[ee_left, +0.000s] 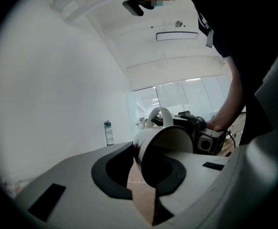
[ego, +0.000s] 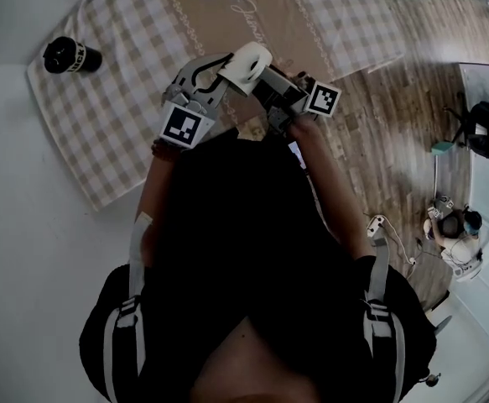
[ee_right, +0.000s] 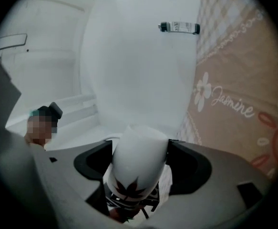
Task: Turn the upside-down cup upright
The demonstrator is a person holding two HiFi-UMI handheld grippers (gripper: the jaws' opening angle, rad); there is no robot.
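Half done: your left tool pinches the white ceramic cup sideways above the checked cloth; your right tool gapes wide around it.

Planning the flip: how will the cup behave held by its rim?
Probably stiff: the cup looks glazed ceramic. Likely slippery and apt to pivot, since the left gripper pinches only its rim. Its handle adds off-centre weight.

A checked cloth lies on a white surface beside wood-plank floor.
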